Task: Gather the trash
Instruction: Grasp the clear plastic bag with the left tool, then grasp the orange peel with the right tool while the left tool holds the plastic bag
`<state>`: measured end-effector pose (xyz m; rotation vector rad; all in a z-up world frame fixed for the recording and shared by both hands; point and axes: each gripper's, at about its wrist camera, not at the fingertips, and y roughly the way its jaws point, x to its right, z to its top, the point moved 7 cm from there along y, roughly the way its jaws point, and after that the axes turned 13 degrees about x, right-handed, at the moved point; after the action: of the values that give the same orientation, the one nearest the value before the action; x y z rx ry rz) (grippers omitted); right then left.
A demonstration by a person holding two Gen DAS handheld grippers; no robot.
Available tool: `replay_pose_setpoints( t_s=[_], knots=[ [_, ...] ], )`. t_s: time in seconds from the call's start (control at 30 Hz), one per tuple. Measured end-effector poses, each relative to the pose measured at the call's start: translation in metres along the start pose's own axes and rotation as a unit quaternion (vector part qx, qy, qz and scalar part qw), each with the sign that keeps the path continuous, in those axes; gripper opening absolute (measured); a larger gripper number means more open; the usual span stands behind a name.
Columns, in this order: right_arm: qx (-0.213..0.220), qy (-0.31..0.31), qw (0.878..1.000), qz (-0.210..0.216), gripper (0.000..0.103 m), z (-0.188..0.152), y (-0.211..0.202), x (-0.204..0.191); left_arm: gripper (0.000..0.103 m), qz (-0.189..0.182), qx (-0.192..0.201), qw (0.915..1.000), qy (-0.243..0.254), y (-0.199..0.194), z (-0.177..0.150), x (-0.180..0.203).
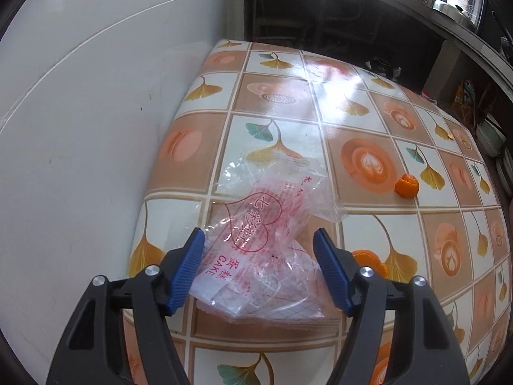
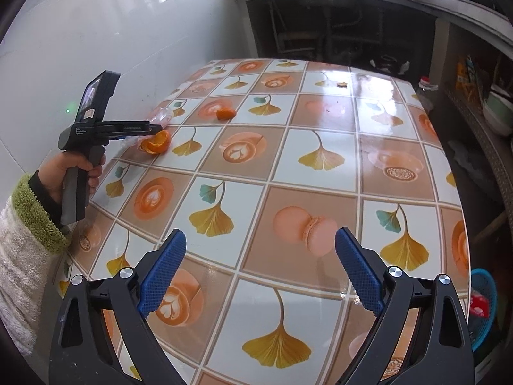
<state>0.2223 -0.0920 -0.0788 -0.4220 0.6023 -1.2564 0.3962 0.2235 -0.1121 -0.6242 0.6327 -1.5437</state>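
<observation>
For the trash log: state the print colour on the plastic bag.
Red print on the clear plastic bag, best in the left wrist view.

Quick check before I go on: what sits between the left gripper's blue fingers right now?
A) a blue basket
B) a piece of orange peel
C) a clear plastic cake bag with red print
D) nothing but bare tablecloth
C: in the left wrist view the clear plastic cake bag lies between the blue fingers of the left gripper, while the nearest orange peel lies outside them.
</observation>
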Motion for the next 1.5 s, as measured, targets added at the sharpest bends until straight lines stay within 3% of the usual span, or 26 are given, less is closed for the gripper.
replay_pose_setpoints(
  t_s=[0.33,0.67,0.83,0.97,1.13,1.27,1.5],
  knots=[
    [0.003,0.012,1.0,0.003,0.085,-0.002,-0.011,0.004,0.028,-0.009,0.005,0.9998,-0.015,-0.003,0.002,-0.005],
    [0.025,0.01,1.0,0.008,0.079,0.009,-0.03,0.006,0.024,-0.001,0.046,0.9987,-0.023,-0.057,-0.032,0.001],
    [0.015,0.015,0.998,0.064,0.076,0.024,-0.023,-0.013,0.024,-0.017,0.064,0.9969,-0.042,-0.094,-0.062,0.012],
    [-0.004,0.03,0.991,0.134,0.07,0.053,0.008,-0.044,0.024,-0.033,0.068,0.9945,-0.073,-0.116,-0.088,0.015],
    [-0.062,0.047,0.981,0.18,0.056,0.074,0.078,-0.085,0.024,-0.056,0.07,0.9916,-0.094,-0.136,-0.108,0.023],
    [-0.099,0.057,0.978,0.177,0.047,0.079,0.138,-0.109,0.024,-0.062,0.071,0.9895,-0.109,-0.145,-0.122,0.025],
    [-0.133,0.036,0.978,0.157,0.034,0.073,0.19,-0.127,0.024,-0.077,0.076,0.9877,-0.113,-0.149,-0.131,0.026]
  ],
)
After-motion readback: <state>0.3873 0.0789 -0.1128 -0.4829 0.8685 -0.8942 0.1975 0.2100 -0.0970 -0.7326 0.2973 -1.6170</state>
